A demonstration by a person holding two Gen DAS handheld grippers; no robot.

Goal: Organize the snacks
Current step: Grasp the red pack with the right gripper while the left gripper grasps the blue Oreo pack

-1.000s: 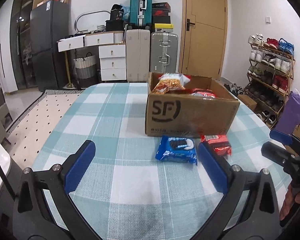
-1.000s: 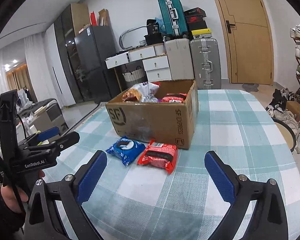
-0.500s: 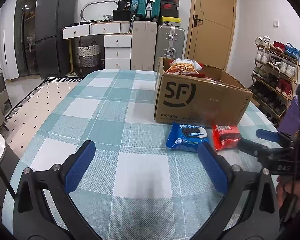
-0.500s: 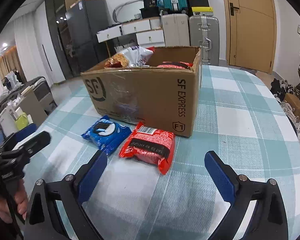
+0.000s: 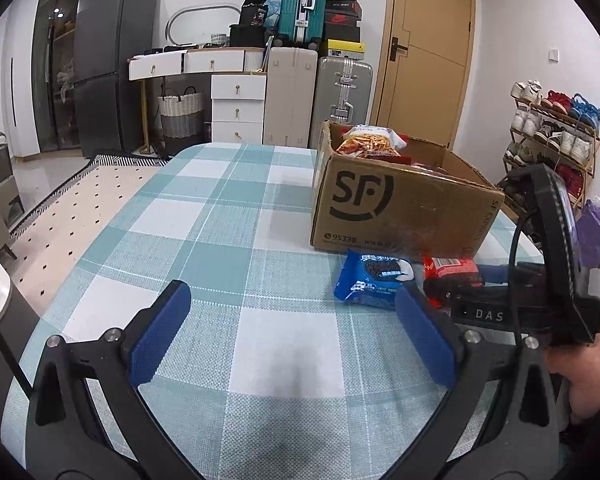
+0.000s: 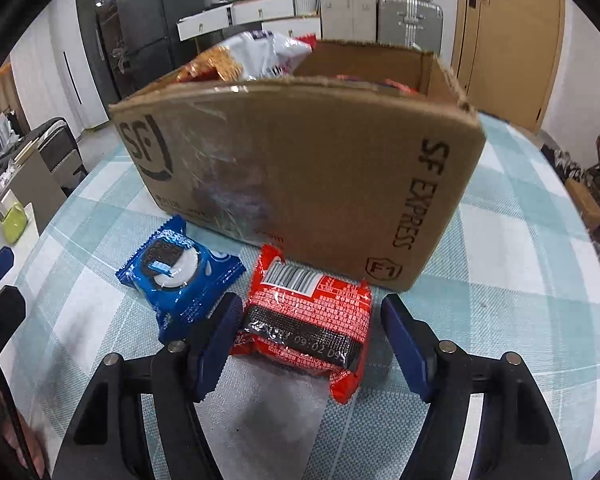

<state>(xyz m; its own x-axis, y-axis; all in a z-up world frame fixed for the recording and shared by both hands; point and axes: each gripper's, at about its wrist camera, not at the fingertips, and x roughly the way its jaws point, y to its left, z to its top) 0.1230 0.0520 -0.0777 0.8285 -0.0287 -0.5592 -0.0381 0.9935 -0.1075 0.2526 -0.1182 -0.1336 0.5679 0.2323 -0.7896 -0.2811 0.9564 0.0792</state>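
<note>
Here, on a round table under a teal-and-white checked cloth, my right gripper straddles a red foil snack packet with a white barcode patch. Its blue-padded jaws are closing; the packet lies between them, the left pad touching or just shy of the packet's edge, the right pad standing apart from it. From where I sit I cannot tell whether the left pad presses yet.

At ten o'clock from the red packet, just beside it, a blue cookie packet printed with a dark sandwich biscuit lies flat on the cloth. At twelve o'clock, directly behind both, stands an open brown cardboard box stamped "SF". Inside it, bagged snacks show above the rim: a white-and-orange crisp bag at the far-left corner, red wrappers beside it.

My left gripper hangs wide above bare cloth, nothing between its blue pads. In its view the box sits at one o'clock, the blue cookie packet at two o'clock just ahead of the right pad, and the red packet beyond that, partly masked by the right gripper's black body held in a hand at three o'clock.

Suitcases, white drawers and a wooden door line the far wall.
</note>
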